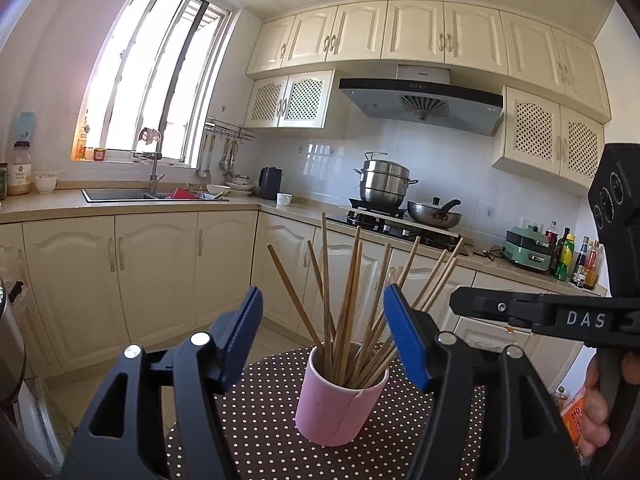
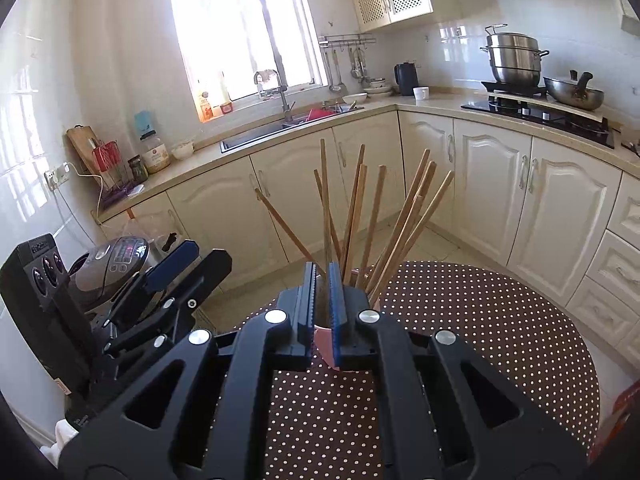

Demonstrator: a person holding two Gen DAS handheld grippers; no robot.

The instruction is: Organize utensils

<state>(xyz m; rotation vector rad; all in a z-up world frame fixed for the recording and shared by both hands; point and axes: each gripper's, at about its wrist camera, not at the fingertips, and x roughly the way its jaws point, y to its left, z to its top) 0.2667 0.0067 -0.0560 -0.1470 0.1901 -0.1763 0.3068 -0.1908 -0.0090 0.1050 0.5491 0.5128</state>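
Right now the left gripper (image 1: pixel 323 336) has its blue fingers (image 1: pixel 406 340) wide apart, with nothing pinched between them. Just past them stands the pink round paper cup (image 1: pixel 340 394), full of long thin brown wooden chopsticks (image 1: pixel 347 292) that fan out at the top. The cup sits on the round counter with the brown cloth with white dots (image 1: pixel 256 408).

The right gripper (image 2: pixel 322 300) has its fingers pressed almost together. One chopstick (image 2: pixel 326 204) looks like it runs down into the thin gap, so it may be held, but I cannot tell for sure.

The chopsticks look light, stiff and smooth, so one could slip or spin in a loose grip. A good place to hold one is around the middle, above the rim. The cup looks light too, and a hard push on the sticks could tip it. Holding the cup by its side would keep it still.

The bottom ends of the chopsticks are hidden in the cup. In the right view the cup is almost fully hidden behind the fingers. The edges of the counter are cut off.
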